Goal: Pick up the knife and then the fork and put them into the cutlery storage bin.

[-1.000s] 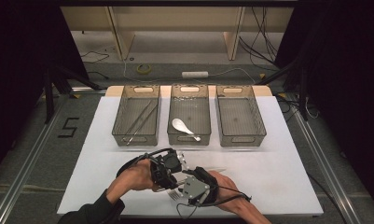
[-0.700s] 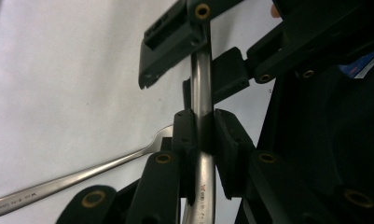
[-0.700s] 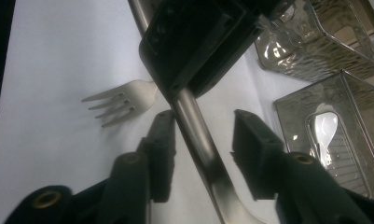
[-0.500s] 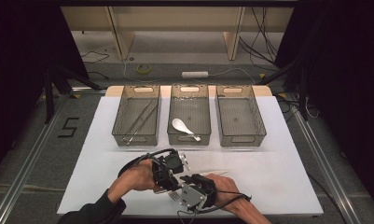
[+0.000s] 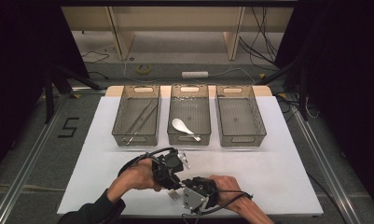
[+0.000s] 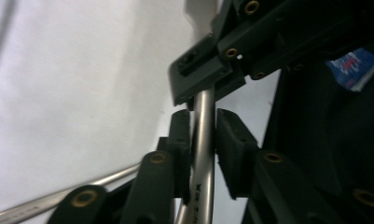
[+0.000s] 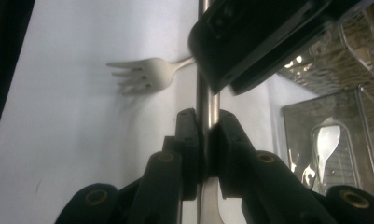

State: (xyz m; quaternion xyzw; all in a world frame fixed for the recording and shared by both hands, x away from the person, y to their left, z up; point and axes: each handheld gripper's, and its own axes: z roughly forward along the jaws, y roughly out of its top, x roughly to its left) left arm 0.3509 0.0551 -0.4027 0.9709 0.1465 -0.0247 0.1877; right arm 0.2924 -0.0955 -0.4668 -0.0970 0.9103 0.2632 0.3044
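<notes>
Here, metal handle (image 7: 207, 109) pinched between right gripper (image 7: 207, 140) fingers (image 7: 188, 144); fork (image 7: 145, 74) beside

A white table (image 5: 287, 177) stands on grey floor (image 5: 31, 154), dark curtains (image 5: 17, 56) either side.

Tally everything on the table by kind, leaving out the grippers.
Clear bins: 3
Thin metal sticks, left bin: 2, as far as I can tell
White spoon, middle bin: 1
Fork, on the table: 1
Metal utensil, held in the jaws: 1
Total: 8
</notes>
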